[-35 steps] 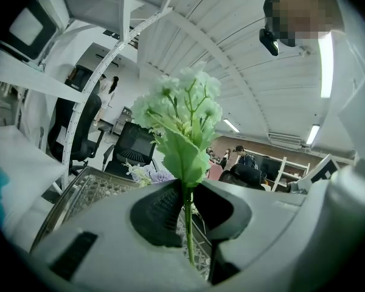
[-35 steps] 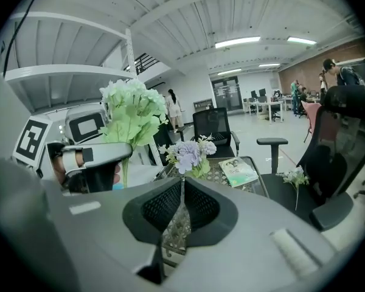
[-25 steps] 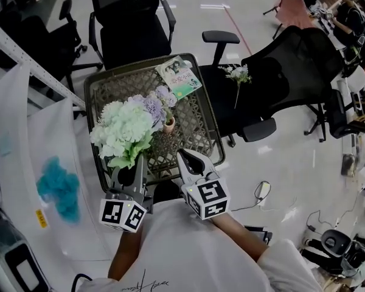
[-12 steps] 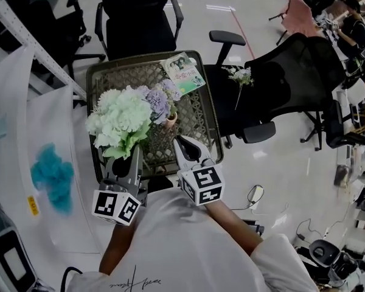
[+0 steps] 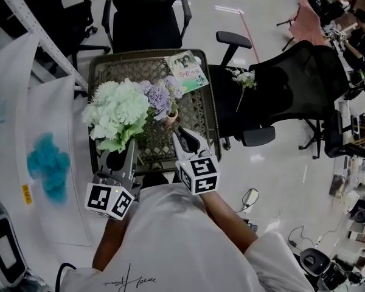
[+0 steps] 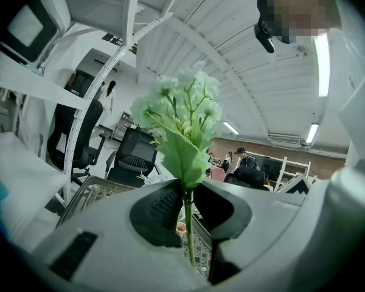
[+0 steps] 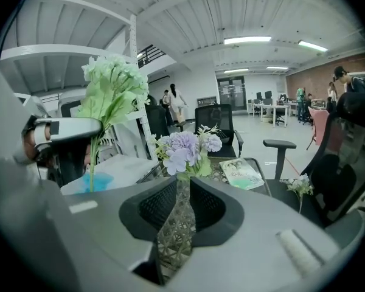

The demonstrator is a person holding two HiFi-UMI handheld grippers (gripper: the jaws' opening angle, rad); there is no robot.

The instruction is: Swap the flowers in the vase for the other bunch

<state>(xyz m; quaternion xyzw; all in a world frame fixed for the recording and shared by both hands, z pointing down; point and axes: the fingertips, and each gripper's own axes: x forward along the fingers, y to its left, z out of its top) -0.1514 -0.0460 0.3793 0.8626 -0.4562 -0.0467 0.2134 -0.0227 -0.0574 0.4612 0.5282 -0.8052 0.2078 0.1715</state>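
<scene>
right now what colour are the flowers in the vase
Pale purple flowers; clearest in the right gripper view.

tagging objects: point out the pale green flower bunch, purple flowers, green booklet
pale green flower bunch (image 5: 115,111), head view, blooms
purple flowers (image 5: 159,96), head view, petals
green booklet (image 5: 187,72), head view, cover

L tongs (image 5: 132,146) hold green bunch (image 5: 117,111); purple bunch (image 5: 160,96) in vase (image 5: 170,120).

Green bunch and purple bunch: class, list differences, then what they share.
The green bunch is larger than the purple bunch. The green bunch is gripped by its stem in the left hand-held gripper; the purple bunch stands in the vase. Both are above the mesh table.
</scene>
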